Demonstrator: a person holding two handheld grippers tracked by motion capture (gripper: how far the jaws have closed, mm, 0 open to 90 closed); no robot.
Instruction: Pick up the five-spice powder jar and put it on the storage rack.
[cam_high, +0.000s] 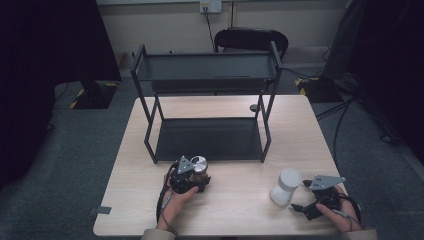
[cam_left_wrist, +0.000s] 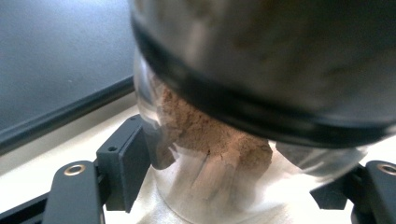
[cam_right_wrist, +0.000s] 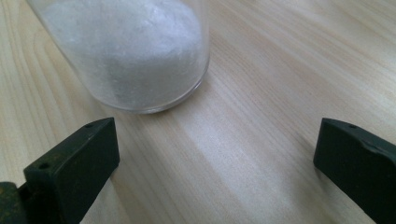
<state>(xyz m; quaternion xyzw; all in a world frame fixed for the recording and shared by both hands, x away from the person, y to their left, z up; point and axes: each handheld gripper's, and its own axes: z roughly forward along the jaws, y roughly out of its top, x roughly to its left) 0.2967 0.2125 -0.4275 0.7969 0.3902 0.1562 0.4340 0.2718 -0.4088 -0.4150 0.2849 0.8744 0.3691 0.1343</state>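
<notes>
Brown-powder jar (cam_left_wrist: 219, 140) lid blurred, cut off at top edge; white-powder jar (cam_right_wrist: 126, 51) top cut off.

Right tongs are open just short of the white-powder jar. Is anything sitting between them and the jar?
Nothing visible. In the right gripper view, bare table lies between the open right tongs and the white-powder jar, which stands ahead and toward the left jaw, not centred. The brown-powder jar sits apart, in the left tongs.

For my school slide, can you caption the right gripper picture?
Open right gripper on the wooden table, just short of a glass jar of white powder.
</notes>
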